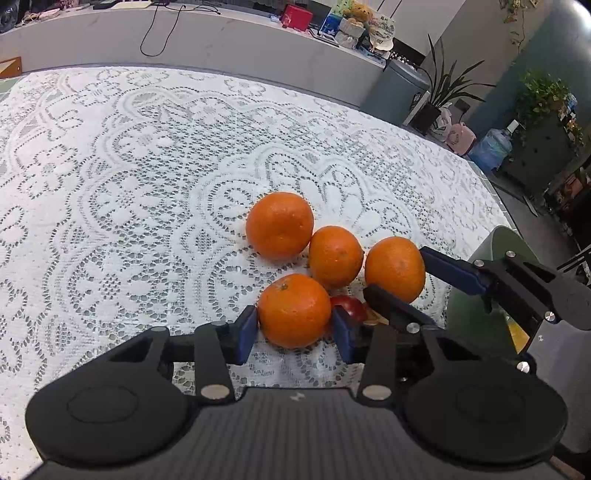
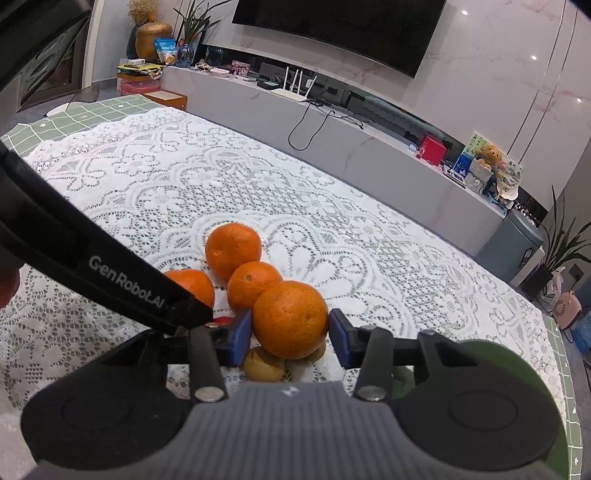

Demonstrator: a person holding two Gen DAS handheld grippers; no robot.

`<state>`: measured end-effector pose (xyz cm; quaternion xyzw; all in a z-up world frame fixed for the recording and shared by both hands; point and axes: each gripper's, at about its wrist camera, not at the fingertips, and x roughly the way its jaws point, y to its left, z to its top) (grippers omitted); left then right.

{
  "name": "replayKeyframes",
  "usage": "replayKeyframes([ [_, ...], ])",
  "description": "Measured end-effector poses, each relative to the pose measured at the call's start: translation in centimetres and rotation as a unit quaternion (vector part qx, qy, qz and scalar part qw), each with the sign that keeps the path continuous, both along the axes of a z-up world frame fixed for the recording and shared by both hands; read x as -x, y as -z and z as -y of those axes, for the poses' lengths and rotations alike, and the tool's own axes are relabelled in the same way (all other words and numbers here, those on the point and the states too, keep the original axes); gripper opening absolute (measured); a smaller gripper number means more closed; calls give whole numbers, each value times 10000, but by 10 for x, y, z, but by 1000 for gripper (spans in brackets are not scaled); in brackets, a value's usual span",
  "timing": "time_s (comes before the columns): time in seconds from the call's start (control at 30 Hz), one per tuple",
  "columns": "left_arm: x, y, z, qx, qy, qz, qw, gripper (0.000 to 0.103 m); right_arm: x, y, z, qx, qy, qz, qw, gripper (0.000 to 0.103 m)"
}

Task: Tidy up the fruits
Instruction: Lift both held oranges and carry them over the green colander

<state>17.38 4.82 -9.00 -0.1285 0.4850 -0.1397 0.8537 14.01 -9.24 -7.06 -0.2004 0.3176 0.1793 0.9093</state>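
The left gripper (image 1: 294, 332) squeezes a round orange tangerine (image 1: 294, 311) on the white lace tablecloth (image 1: 129, 177). Just beside it, the right gripper (image 2: 290, 336) squeezes another round tangerine (image 2: 290, 318). Two more tangerines (image 1: 279, 225) sit touching behind.

Long grey media console (image 2: 369, 147) runs along a pale marble wall (image 2: 498, 74); large dark TV (image 2: 332, 29) mounted above. Recessed spots reflect on wall. Potted plant (image 1: 439, 92) and grey bin (image 1: 399, 88) at console's end.
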Motion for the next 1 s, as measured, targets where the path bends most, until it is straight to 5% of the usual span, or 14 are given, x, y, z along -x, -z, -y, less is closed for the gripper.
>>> replayKeyframes([
  [0.53, 40, -54, 4, 87, 2, 368, 9993, 48, 43, -53, 33, -658, 95, 36, 9978, 43],
  [1.0, 65, -98, 65, 47, 897, 660, 9938, 48, 67, -84, 141, -1729, 788, -1048, 9762, 43],
])
